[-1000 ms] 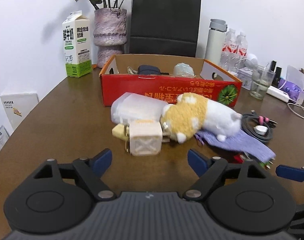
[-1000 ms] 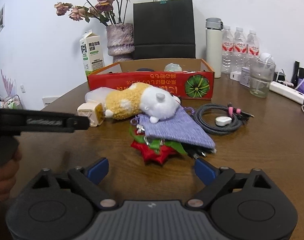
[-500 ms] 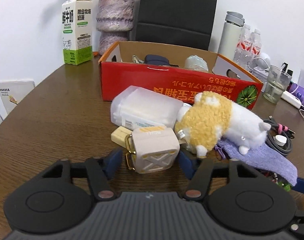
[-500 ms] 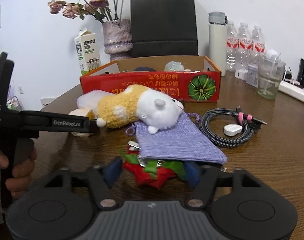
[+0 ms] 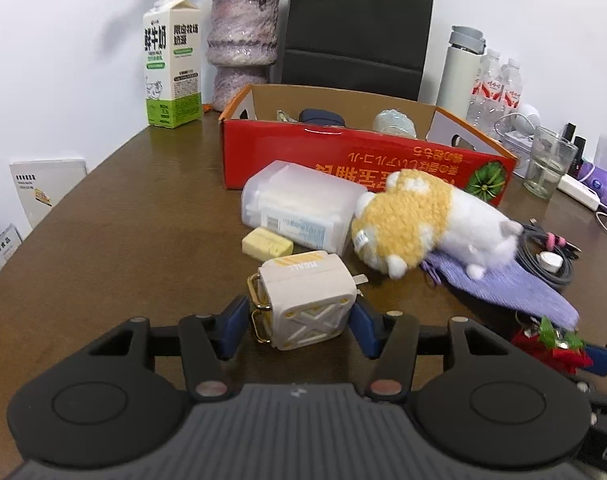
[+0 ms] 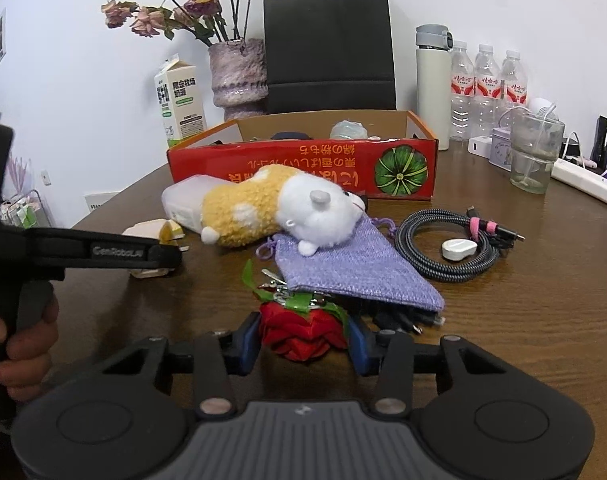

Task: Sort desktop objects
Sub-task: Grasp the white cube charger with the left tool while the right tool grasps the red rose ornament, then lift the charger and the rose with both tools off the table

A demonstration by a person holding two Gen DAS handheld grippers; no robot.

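On the worktop (image 5: 123, 216): 1 red cardboard box (image 5: 367, 160), 1 plush hamster (image 5: 423, 220), 1 clear plastic tub (image 5: 299, 208), 1 beige charger cube (image 5: 307, 300), 1 small yellow block (image 5: 266, 245), 1 purple pouch (image 6: 343, 268), 1 red fabric flower (image 6: 303, 330), 1 coiled cable (image 6: 435, 248). At the back: 1 milk carton (image 5: 172, 76), 1 vase (image 5: 242, 48), 1 black paper bag (image 5: 359, 32), 1 thermos (image 6: 433, 84), 3 water bottles (image 6: 487, 80) (approx., all counted in right wrist view), 1 glass (image 6: 533, 152). 2 hand-held grippers: left (image 5: 299, 328), right (image 6: 305, 342).
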